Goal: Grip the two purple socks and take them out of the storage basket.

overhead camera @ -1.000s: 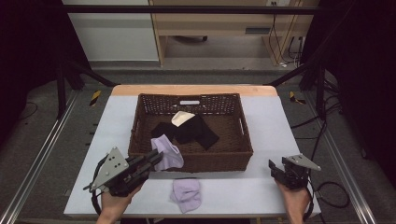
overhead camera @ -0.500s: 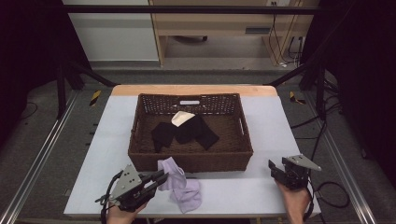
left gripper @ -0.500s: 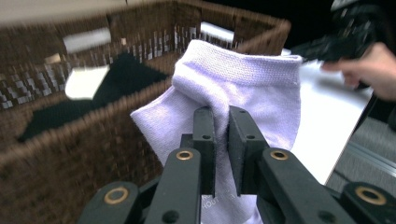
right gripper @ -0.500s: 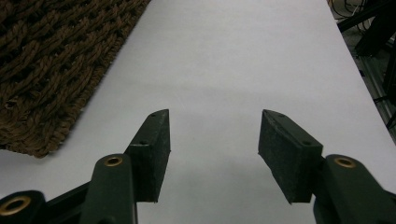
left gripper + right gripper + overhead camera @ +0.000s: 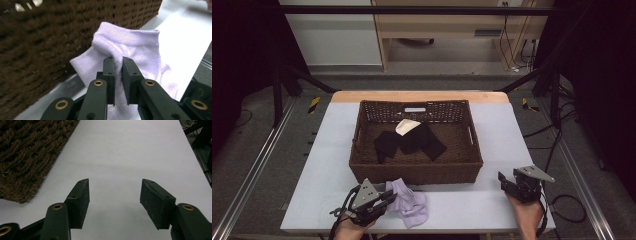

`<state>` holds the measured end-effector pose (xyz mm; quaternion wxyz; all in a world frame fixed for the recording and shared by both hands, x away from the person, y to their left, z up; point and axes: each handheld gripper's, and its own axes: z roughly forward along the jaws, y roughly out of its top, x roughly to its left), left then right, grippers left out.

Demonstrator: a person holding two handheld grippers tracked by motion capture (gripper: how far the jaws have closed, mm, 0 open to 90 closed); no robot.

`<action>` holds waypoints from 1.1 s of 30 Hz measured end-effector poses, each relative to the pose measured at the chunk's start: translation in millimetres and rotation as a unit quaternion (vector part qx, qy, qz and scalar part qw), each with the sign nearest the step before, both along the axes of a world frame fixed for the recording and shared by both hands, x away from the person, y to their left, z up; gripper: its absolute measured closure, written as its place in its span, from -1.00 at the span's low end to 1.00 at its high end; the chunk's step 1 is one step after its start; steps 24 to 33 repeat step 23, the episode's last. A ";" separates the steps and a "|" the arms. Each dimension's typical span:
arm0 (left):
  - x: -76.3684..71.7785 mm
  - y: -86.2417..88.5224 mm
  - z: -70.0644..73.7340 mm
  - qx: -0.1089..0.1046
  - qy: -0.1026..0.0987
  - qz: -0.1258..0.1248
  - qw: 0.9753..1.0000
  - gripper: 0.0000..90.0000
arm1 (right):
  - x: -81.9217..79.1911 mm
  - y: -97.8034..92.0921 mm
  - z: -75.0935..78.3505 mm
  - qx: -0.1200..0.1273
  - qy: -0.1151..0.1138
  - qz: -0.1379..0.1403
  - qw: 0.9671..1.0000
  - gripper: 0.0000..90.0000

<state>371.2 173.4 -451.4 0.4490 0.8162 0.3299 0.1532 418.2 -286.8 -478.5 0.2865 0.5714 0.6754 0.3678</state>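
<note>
Left claw (image 5: 384, 199) pinches a fold of the lilac sock (image 5: 130, 50) on the desk (image 5: 472, 200) just before the basket (image 5: 417, 172); it trails rightward toward the open, idle right claw (image 5: 507, 181)

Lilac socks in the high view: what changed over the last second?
The left gripper carried one lilac sock from the basket's front rim down toward the person and onto the table, on the lilac sock that already lay there; its jaws are still shut on it. The right gripper, open, the wicker basket and the black clothes inside it stayed put.
</note>
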 end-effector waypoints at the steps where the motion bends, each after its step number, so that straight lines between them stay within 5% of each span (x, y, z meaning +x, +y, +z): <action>1: 1.1 -0.3 -1.8 0.000 0.004 -0.001 1.000 0.78 | 0.1 0.0 0.0 -0.001 0.001 0.000 1.000 -0.10; 4: 3.2 -1.1 -5.9 0.005 0.007 0.003 1.000 0.71 | 0.4 0.4 -0.3 -0.002 0.003 0.001 1.000 -0.11; 12: 1.0 10.3 -0.6 0.004 -0.004 0.029 1.000 0.13 | 1.0 1.3 -0.3 -0.005 0.005 0.002 1.000 -0.14; 23: -0.6 48.9 0.9 0.017 -0.011 0.081 0.996 0.03 | 1.0 -0.3 -0.2 -0.006 0.006 -0.007 1.000 -0.23; 33: -0.6 48.9 0.9 0.017 -0.011 0.081 0.996 0.03 | 1.0 -0.3 -0.2 -0.006 0.006 -0.007 1.000 -0.23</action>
